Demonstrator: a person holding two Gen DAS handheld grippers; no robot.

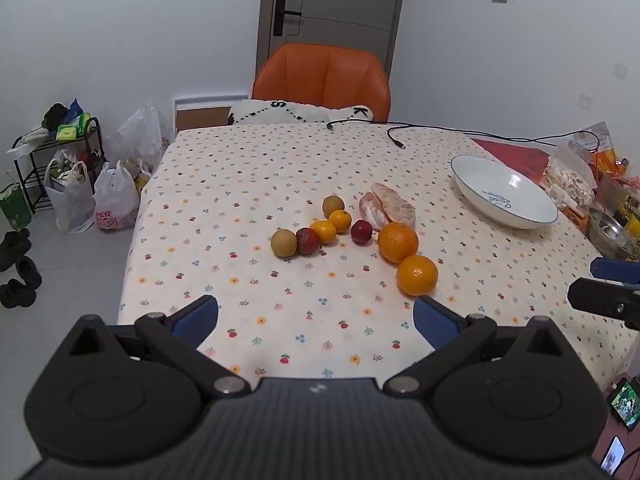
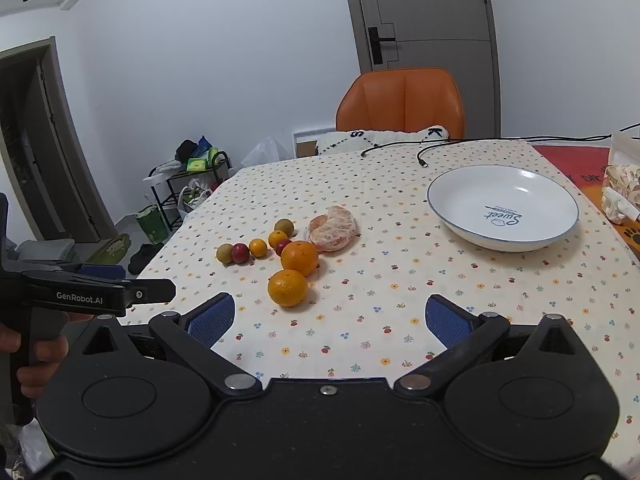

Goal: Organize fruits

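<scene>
Right gripper (image 1: 612, 288) cut off by frame edge in left view, jaw state unreadable. Hand (image 2: 36, 356) half hidden behind the gripper body. Bag (image 1: 116, 204) lettering too small. Snack packs (image 1: 600, 184) cropped, unidentifiable.

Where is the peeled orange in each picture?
Left wrist view: the peeled orange lies just right of centre, behind the two whole oranges.
Right wrist view: the peeled orange lies near the centre, left of the white bowl.
Shared landmark: the orange chair behind the table.
</scene>
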